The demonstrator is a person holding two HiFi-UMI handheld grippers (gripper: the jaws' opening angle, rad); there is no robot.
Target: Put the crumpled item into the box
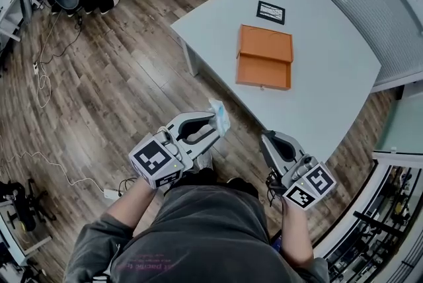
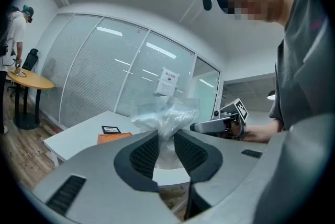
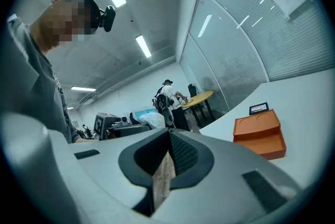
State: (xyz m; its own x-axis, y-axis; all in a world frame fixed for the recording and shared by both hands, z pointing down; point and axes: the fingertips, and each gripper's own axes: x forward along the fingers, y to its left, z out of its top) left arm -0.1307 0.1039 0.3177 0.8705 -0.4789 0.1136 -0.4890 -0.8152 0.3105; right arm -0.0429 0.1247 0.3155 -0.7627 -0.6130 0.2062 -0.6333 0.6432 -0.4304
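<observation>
**Head view.** One wearer in a grey shirt, seen from above, with two grippers, each bearing one marker cube.
- The left gripper (image 1: 217, 121) was clamped on the crumpled item (image 1: 221, 116), a wad of clear, wrinkled film held over the floor (image 1: 119, 90) of wood-grain planks, near the counter's edge and well apart from the box.
- The right gripper (image 1: 267, 139) pointed toward the counter (image 1: 330, 83), one pale, smooth slab with a rounded corner.
- On the counter lay one box (image 1: 265, 55), orange, rectangular and in two stepped sections, and one black-framed card (image 1: 271, 12) just beyond it.
- Only this view showed the white cables (image 1: 43, 77) trailing across the floor.

**Left gripper view.**
- The ribbed black pads pinched the neck of the film, and its puffed top rose above them.
- Only this view showed one sheet of paper (image 2: 168, 81) stuck on the glass partition (image 2: 104, 76).
- One round yellow table (image 2: 29, 80) stood at the left, with one bystander (image 2: 13, 34) beside it.

**Right gripper view.**
- The jaws were clenched tip to tip with nothing between them. Floor planks showed through the sliver below the pads.
- This view showed shallow round recesses in the raised rear section of the box.
- The yellow table and the bystander appeared in the background, and the left gripper with its film at the far left.
</observation>
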